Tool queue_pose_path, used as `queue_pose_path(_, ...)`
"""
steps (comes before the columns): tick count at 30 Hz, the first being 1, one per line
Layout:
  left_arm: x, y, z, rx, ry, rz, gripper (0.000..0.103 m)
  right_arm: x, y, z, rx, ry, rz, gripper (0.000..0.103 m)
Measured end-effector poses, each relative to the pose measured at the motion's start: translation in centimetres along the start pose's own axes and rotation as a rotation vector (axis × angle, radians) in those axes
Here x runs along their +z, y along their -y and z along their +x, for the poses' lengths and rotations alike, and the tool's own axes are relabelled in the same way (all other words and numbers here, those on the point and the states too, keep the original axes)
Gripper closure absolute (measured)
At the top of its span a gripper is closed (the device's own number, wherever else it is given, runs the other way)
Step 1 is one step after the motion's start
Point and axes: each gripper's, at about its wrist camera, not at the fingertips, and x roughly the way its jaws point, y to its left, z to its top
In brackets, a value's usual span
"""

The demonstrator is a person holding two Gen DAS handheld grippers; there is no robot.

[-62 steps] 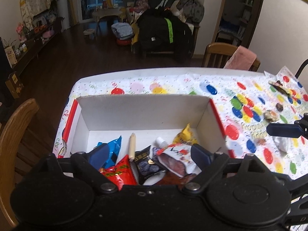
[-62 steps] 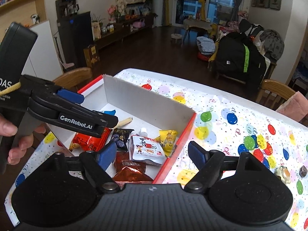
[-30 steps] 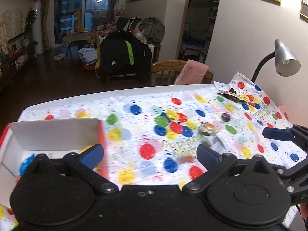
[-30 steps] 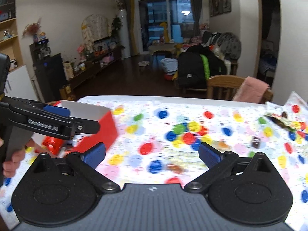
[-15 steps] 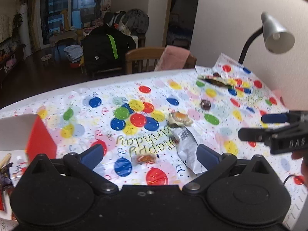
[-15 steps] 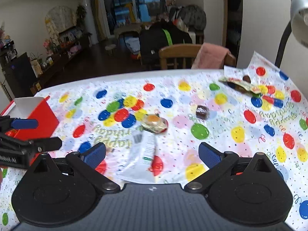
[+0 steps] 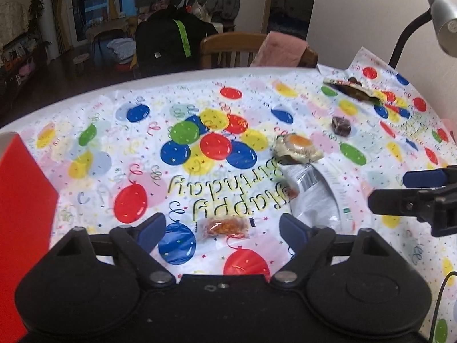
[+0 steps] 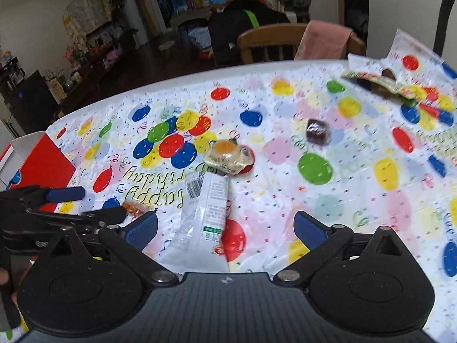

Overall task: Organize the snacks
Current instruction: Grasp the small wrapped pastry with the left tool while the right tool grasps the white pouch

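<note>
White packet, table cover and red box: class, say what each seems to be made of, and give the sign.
White packet: probably glossy plastic film, as it is creased and shiny. Table cover: likely thin plastic sheet, printed and wrinkled, with a sheen. Red box: apparently cardboard, with flat stiff walls, white inside.

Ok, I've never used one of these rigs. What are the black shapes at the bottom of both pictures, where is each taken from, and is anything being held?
Those black shapes are hand-held two-finger grippers, one in each of a person's hands, each carrying a camera that looks forward along its blue-tipped fingers. One picture is from the left gripper, the other from the right gripper. Both are open and hold nothing. On the balloon-print tablecloth lie a small orange snack packet between the left fingers, a white snack bag in front of the right gripper, an orange-centred clear packet, a dark wrapped sweet and a flat wrapper at the far end. The red box stands at the left.
</note>
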Motion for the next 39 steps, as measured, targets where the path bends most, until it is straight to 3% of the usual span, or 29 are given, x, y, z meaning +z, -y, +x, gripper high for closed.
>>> queue_pose_path(3, 0.1, 0.2, 1.5, 0.010, -0.022, 0.012, 0.026, 0.4, -0.3, 1.6, -0.005, -0.028, 0.013, 0.006)
queue_pose_path(5, 0.1, 0.3, 2.4, 0.011, -0.035, 0.018, 0.029, 0.6, -0.4, 2.7, -0.006, -0.050, 0.015, 0.016)
queue_pose_path(11, -0.2, 0.8, 4.0, 0.014, -0.057, 0.058, 0.044, 0.8, -0.9, 4.8, 0.002, -0.095, 0.020, 0.027)
queue_pose_path(18, -0.4, 1.0, 4.7, 0.021, -0.051, 0.078, 0.052, 0.9, -1.8, 6.2, 0.006, -0.113, 0.001, 0.035)
queue_pose_path(24, -0.3, 1.0, 4.4, -0.004, -0.042, 0.082, 0.069, 0.7, -2.2, 6.8, 0.005, -0.130, -0.007, 0.056)
queue_pose_path(31, -0.2, 1.0, 4.1, -0.015, -0.031, 0.095, 0.071, 0.6, -2.8, 6.0, -0.023, -0.111, -0.018, 0.074)
queue_pose_path(39, 0.0, 0.1, 2.4, -0.031, -0.022, 0.046, 0.072, 0.4, -4.0, 3.8, -0.010, -0.085, -0.037, 0.078)
